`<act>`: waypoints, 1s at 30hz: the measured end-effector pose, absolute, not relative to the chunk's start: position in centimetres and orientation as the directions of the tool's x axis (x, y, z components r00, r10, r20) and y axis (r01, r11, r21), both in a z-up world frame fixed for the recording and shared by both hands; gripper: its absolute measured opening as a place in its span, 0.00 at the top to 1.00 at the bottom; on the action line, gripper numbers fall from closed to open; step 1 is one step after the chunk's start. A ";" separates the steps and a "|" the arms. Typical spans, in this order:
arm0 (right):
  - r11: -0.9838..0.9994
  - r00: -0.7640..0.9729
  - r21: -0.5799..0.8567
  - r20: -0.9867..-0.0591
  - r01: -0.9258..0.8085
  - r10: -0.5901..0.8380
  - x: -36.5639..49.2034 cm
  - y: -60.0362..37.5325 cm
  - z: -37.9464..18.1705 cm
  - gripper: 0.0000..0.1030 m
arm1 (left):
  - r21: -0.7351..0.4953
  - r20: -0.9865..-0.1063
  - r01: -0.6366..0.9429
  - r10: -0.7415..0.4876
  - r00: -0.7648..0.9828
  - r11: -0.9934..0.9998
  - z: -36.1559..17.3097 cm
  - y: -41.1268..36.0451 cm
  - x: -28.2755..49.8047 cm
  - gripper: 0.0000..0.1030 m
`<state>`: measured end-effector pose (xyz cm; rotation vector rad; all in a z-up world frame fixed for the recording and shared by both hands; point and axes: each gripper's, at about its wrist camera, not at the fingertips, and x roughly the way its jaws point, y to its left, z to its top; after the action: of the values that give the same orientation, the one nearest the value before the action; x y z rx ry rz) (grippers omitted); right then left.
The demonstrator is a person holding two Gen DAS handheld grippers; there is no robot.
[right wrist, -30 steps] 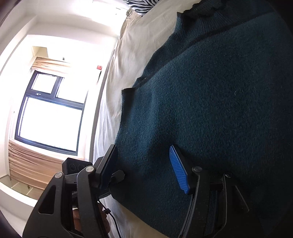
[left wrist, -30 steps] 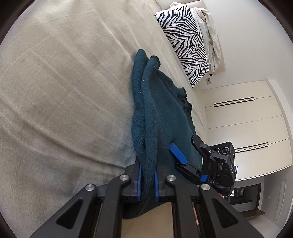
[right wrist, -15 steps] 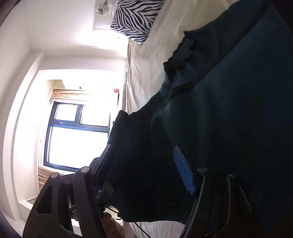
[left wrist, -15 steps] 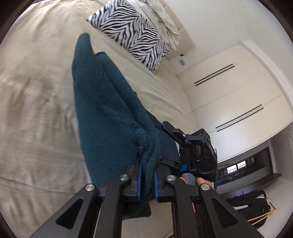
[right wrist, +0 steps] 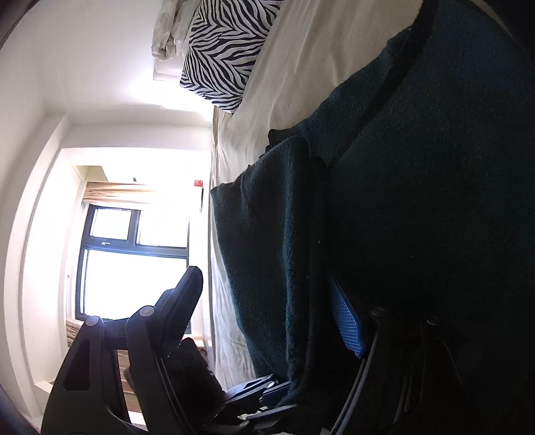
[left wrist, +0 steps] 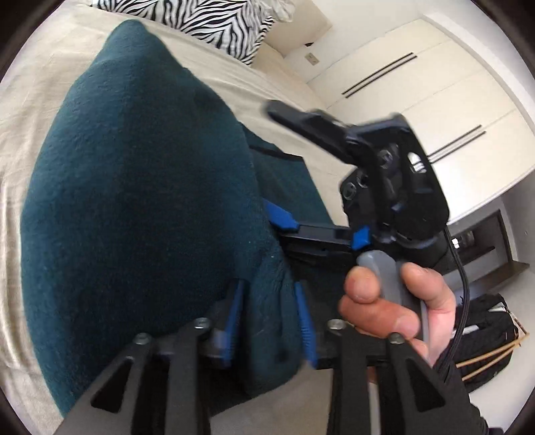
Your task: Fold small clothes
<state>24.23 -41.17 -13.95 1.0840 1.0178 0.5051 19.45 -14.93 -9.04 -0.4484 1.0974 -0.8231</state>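
Observation:
A dark teal knit garment [left wrist: 140,200] lies on the beige bed [left wrist: 40,83]. My left gripper [left wrist: 269,321] is shut on a bunched edge of it and lifts that part over the rest. My right gripper [left wrist: 284,167] shows in the left wrist view, open, its blue-padded lower finger [left wrist: 281,217] on the garment's flat part and its black upper finger raised. In the right wrist view the garment [right wrist: 434,217] fills the right side, a folded flap [right wrist: 267,251] hangs in front, and the right gripper [right wrist: 267,301] is open around it.
A zebra-striped pillow [left wrist: 214,23] and pale bedding lie at the bed's head, also in the right wrist view [right wrist: 227,50]. White wardrobe doors [left wrist: 418,83] stand beyond the bed. A dark bag [left wrist: 485,334] sits on the floor. A bright window [right wrist: 133,261] faces the bed's side.
My left gripper has lifted the pinched garment edge higher and carried it over toward the right gripper. The right gripper has stayed open on the garment's flat part.

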 end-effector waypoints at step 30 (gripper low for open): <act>0.756 0.452 0.637 -0.725 0.152 0.520 22.1 -47.4 -10.1 0.87 | -0.594 -0.607 0.394 -0.712 0.353 0.701 -5.4 -9.4 17.1 0.31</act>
<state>22.07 -47.38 -10.06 0.7104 1.1006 0.2524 17.14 -9.41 -5.42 -0.3765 0.9704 -0.7373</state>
